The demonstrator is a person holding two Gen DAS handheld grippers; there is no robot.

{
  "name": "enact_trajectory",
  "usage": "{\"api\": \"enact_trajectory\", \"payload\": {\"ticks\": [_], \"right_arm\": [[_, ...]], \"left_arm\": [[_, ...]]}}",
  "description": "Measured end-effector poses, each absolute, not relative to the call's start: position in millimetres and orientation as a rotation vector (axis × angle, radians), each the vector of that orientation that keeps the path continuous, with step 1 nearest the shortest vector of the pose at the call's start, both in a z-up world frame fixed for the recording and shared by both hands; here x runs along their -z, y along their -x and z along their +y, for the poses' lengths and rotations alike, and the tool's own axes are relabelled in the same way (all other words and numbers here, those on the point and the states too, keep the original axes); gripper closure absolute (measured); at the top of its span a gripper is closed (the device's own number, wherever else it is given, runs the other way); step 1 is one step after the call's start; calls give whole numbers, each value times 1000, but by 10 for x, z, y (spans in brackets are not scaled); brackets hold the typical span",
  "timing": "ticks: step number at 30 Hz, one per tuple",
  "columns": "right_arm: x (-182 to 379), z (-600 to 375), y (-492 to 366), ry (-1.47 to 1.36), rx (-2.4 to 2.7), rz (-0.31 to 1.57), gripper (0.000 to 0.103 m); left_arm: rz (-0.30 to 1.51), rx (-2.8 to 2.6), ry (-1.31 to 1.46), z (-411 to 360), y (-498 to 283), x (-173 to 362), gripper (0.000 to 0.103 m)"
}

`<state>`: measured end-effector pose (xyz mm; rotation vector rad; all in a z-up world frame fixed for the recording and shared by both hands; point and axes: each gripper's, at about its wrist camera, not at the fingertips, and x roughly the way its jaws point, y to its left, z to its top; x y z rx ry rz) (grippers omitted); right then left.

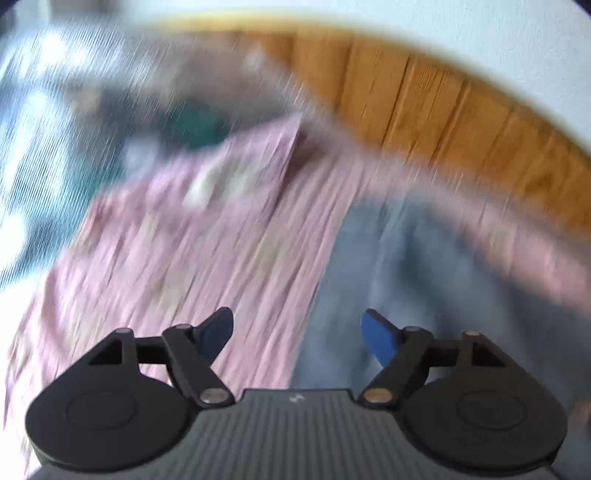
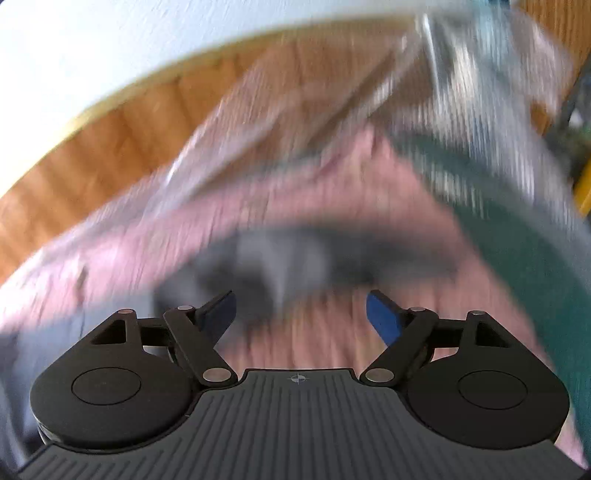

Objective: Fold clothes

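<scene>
Both views are heavily motion-blurred. A pink garment (image 1: 207, 236) spreads across the left wrist view, with a grey-blue garment (image 1: 417, 280) lying to its right. My left gripper (image 1: 297, 332) hovers open over the seam between them, nothing between its blue pads. In the right wrist view the pink garment (image 2: 303, 199) fills the middle, with a dark grey cloth (image 2: 280, 258) on it just ahead of my right gripper (image 2: 300, 308), which is open and holds nothing. A green garment (image 2: 517, 236) lies along the right side.
A wooden floor (image 1: 436, 96) shows beyond the clothes, bounded by a pale wall (image 1: 480, 33). Green cloth (image 1: 192, 125) and blurred blue-white fabric (image 1: 33, 147) lie at the far left. A yellow object (image 2: 583, 184) sits at the right edge.
</scene>
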<state>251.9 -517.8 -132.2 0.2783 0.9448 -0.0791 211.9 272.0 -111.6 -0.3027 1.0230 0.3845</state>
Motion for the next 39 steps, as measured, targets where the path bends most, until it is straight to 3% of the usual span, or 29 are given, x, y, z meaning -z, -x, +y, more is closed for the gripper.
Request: {"api": "enact_trajectory", "payload": {"ticks": [3,7,8,10,11,12,14,19,22,23,24,25,27,28,29,30,35,37,39], "right_arm": [[1807,-4841,-2143,-214,-77,1142,20],[2241,-4545,-1924,-169,15,1187,16],[2202,-4501,-1912,-186,8,1176,25],[2096,-4403,-1888,-210,-22,1151,72],[2043,-4354,-1876,-222,-38,1139,102],[1990,-4305,-1864,-234,-53,1127,102],[1679,-4264,-1842,-200,-68,1040,102],[562,-4986,-1561,-240,232,740,103],[331,-5643,-1440,-264,513,699,99],[473,-5737,-1427,-282,546,754,86],[649,-5811,-1420,-302,569,821,49],[826,-5885,-1412,-322,592,887,39],[1064,-5920,-1316,-366,627,956,55],[1083,-5784,-1176,-402,602,929,47],[1098,-5636,-1031,-440,571,899,32],[1113,-5488,-885,-477,539,869,26],[1367,-4722,-596,-512,357,942,26],[1440,-4435,-618,-481,296,971,26],[1468,-4210,-697,-425,250,989,18]], "left_arm": [[1164,-397,380,2718,-1631,1561,25],[1171,-424,428,2553,-1354,1852,20],[1153,-425,429,2503,-1344,1892,13],[1136,-394,434,2414,-1367,1956,16],[1134,-366,430,2371,-1396,1979,36],[1131,-339,395,2322,-1432,1981,75],[1105,-313,350,2296,-1470,1918,92],[840,-406,502,2893,-1175,1335,96],[785,-442,498,3204,-1080,1247,96],[811,-442,450,3182,-1112,1319,95],[844,-433,403,3148,-1135,1392,95],[897,-388,368,3072,-1127,1456,94],[892,-364,362,3097,-1169,1410,87],[889,-352,358,3109,-1190,1387,84],[887,-341,355,3121,-1211,1364,75],[884,-329,351,3134,-1231,1341,65],[870,-270,334,3195,-1336,1226,46],[865,-247,327,3220,-1378,1180,32],[859,-224,320,3245,-1419,1134,14]]}}
